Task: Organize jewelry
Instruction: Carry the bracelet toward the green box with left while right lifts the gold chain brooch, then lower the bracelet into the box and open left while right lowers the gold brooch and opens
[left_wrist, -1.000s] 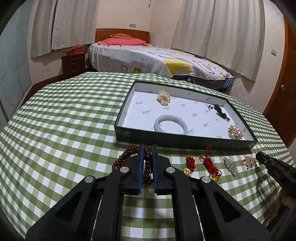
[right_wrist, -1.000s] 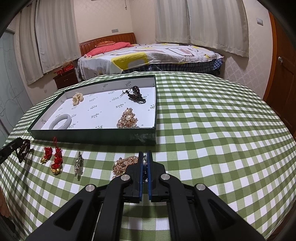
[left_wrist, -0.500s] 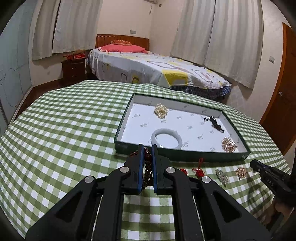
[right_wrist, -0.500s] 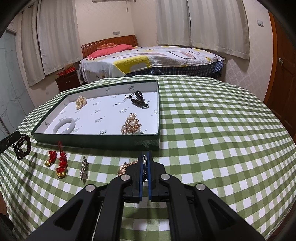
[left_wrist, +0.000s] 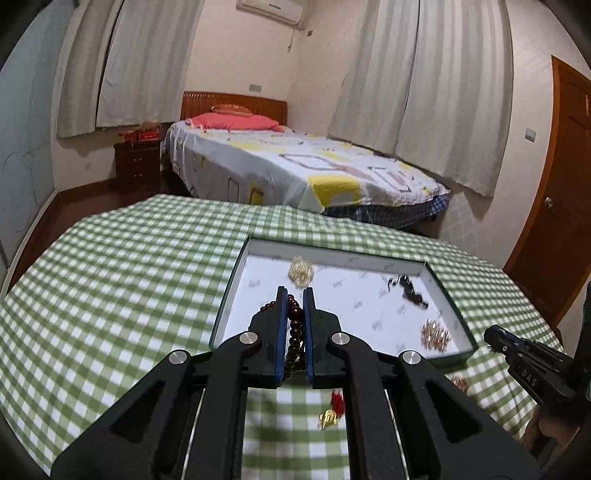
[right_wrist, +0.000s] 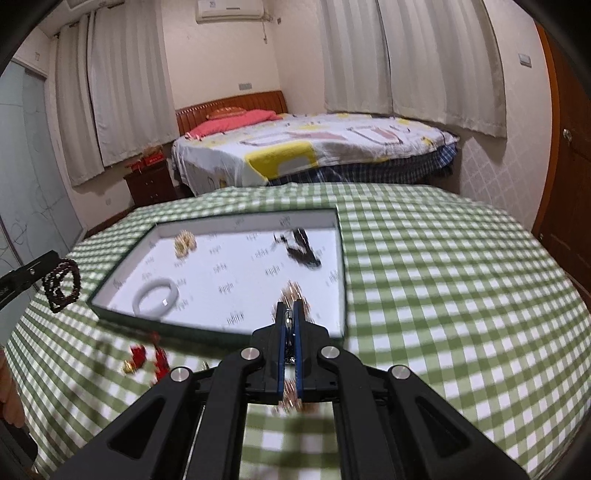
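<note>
My left gripper (left_wrist: 294, 291) is shut on a dark red bead bracelet (left_wrist: 294, 332), which hangs off the table in front of the green tray (left_wrist: 229, 291). From the right wrist view the bracelet (right_wrist: 61, 284) dangles from it at the left edge. My right gripper (right_wrist: 290, 306) is shut on a thin metal link, and a gold piece (right_wrist: 290, 400) blurs below its fingers. In the white-lined tray (right_wrist: 184, 326) lie a white bangle (right_wrist: 157, 297), a pearl cluster (right_wrist: 184, 242), a black piece (right_wrist: 301, 251) and a gold brooch (left_wrist: 436, 332).
Red tassel charms (right_wrist: 147, 360) lie on the green checked cloth (right_wrist: 443, 295) before the tray. A bed (left_wrist: 295, 166), a nightstand (left_wrist: 138, 162) and curtains stand beyond the round table. A wooden door (left_wrist: 554, 221) is at the right.
Both grippers have risen from the cloth. The bead bracelet left the table in the left gripper, and the gold piece came up under the right one. The tray now sits lower in both views.
</note>
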